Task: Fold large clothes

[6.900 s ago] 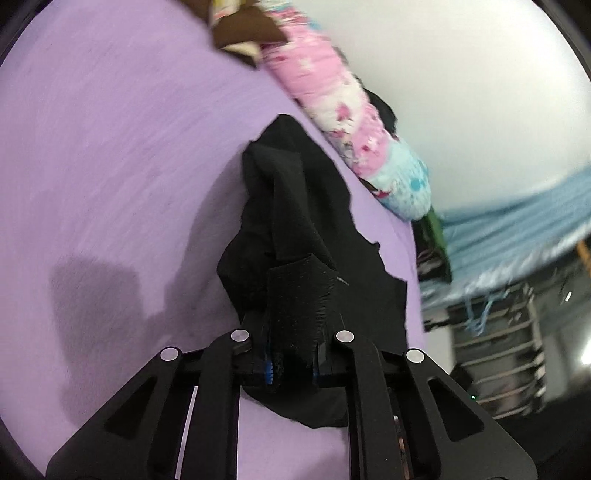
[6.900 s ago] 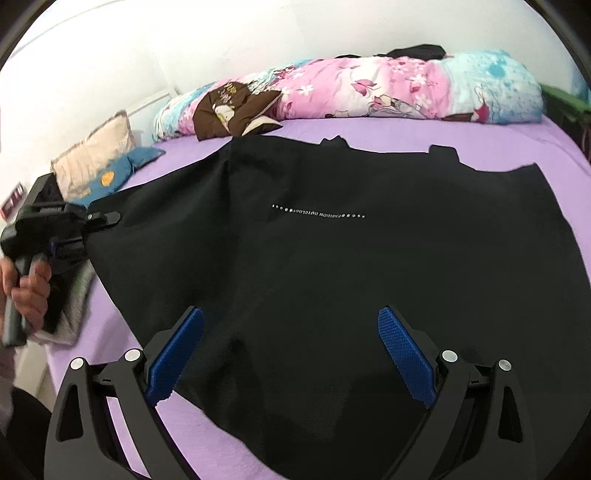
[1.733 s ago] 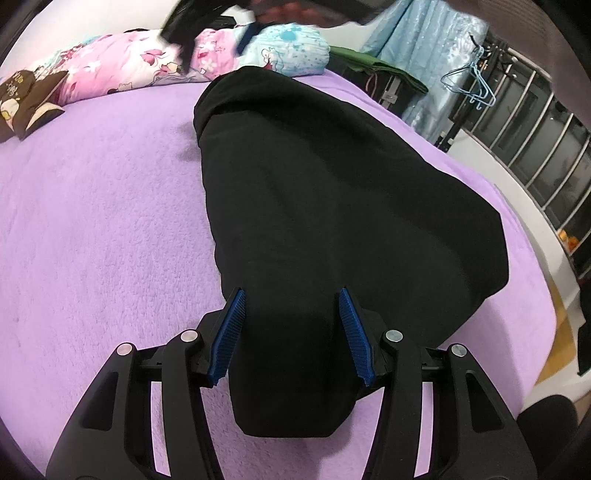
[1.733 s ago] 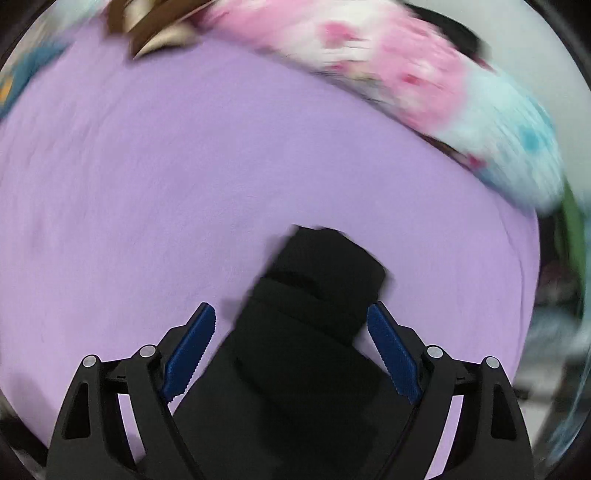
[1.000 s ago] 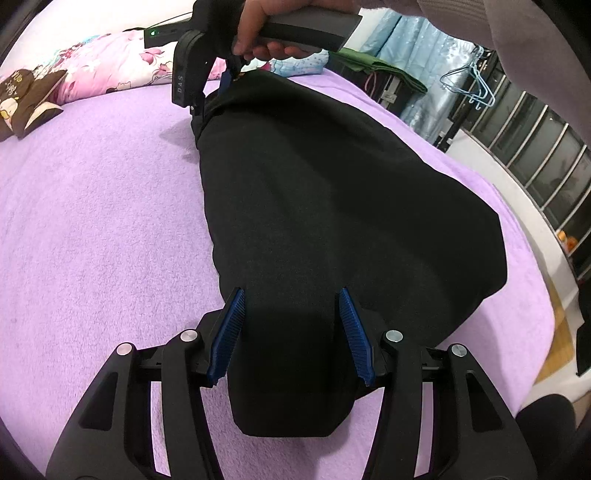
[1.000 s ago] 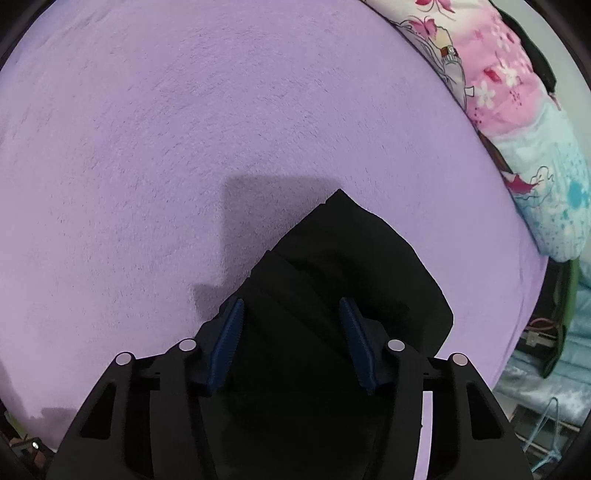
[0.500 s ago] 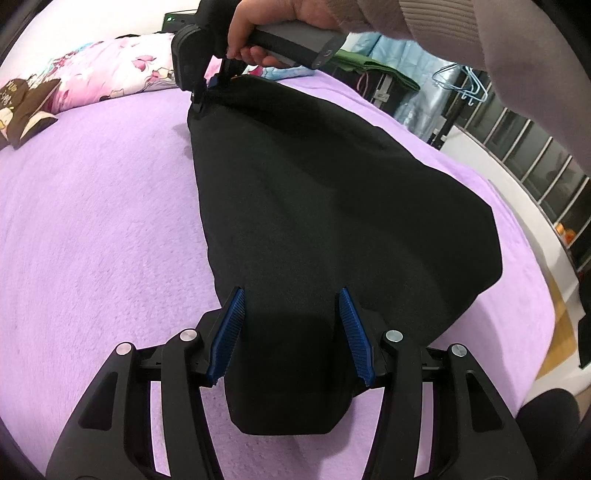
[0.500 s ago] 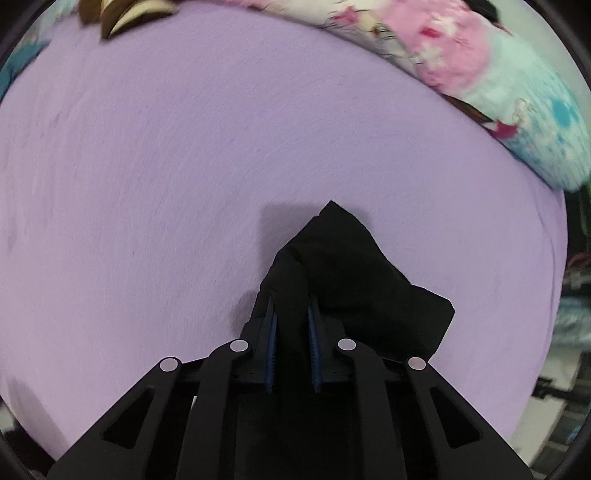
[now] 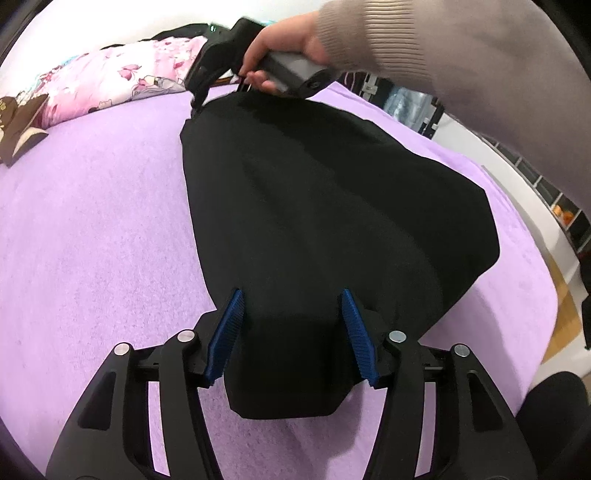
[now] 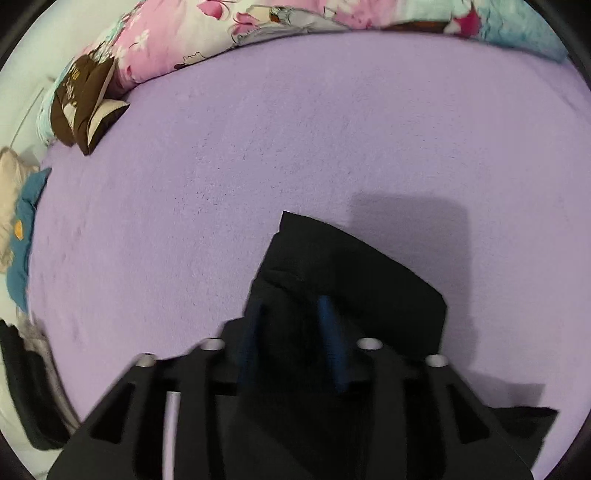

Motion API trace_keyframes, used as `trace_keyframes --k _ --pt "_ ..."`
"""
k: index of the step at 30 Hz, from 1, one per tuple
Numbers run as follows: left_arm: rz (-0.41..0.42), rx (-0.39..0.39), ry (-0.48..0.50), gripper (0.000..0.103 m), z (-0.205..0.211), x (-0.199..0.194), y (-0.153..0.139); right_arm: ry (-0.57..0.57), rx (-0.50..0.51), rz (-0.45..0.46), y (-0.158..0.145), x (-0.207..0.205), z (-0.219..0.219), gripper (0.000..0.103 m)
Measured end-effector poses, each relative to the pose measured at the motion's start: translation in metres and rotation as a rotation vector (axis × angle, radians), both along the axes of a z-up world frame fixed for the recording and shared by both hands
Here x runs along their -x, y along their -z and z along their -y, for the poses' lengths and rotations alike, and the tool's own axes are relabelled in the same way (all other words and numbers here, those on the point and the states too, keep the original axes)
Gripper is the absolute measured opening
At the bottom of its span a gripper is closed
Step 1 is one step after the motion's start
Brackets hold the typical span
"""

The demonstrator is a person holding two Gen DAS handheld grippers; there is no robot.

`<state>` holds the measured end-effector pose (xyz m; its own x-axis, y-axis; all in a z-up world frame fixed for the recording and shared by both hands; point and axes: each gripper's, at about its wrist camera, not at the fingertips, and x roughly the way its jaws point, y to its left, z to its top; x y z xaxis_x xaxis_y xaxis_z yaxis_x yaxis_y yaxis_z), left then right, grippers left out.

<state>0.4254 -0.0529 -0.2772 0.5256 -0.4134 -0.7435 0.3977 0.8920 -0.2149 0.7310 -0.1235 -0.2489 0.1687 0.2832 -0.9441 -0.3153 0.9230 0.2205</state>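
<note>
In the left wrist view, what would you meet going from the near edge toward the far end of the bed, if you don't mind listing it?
Left tongs → folded black garment → right tongs held by a hand → pink floral duvet.

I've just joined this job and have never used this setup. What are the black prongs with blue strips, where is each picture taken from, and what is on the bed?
No robot arm here: a person carries a two-finger claw in each hand, with a camera on each looking along its fingers. The left claw straddles the near end of a folded black garment on the purple bed, pads apart. That view also shows the hand holding the right claw at the far end. Its jaws have just been opening, with cloth between them. A floral quilt lies behind.
</note>
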Motion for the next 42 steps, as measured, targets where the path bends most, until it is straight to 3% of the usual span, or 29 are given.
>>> trace_keyframes --k 2,4,5,11,19,26,37,42 --pt "-0.024 0.022 -0.004 0.059 -0.005 -0.005 -0.002 -0.034 0.032 0.058 -0.011 0.009 -0.001 0.058" --pt "-0.058 0.057 -0.035 0.065 -0.017 -0.013 -0.003 -0.028 0.051 0.116 -0.024 0.025 0.002 0.066" --pt "-0.065 0.069 -0.045 0.066 -0.018 -0.015 -0.004 -0.027 0.04 0.125 -0.023 0.016 0.008 0.077" --pt "-0.083 0.181 -0.084 0.076 -0.047 -0.029 -0.017 -0.036 0.024 0.204 -0.051 0.052 0.04 0.088" --pt "-0.215 0.429 -0.094 0.082 -0.087 -0.058 -0.007 0.053 -0.045 0.187 -0.053 0.096 0.138 0.089" --pt "-0.292 0.534 -0.125 0.085 -0.115 -0.077 0.003 0.177 -0.172 0.13 -0.022 0.133 0.23 0.089" --pt "-0.478 0.717 -0.074 0.087 -0.106 -0.133 0.042 0.205 -0.419 -0.004 0.037 0.167 0.275 0.091" --pt "-0.513 0.749 -0.061 0.087 -0.099 -0.151 0.051 0.208 -0.536 -0.045 0.055 0.17 0.286 0.094"
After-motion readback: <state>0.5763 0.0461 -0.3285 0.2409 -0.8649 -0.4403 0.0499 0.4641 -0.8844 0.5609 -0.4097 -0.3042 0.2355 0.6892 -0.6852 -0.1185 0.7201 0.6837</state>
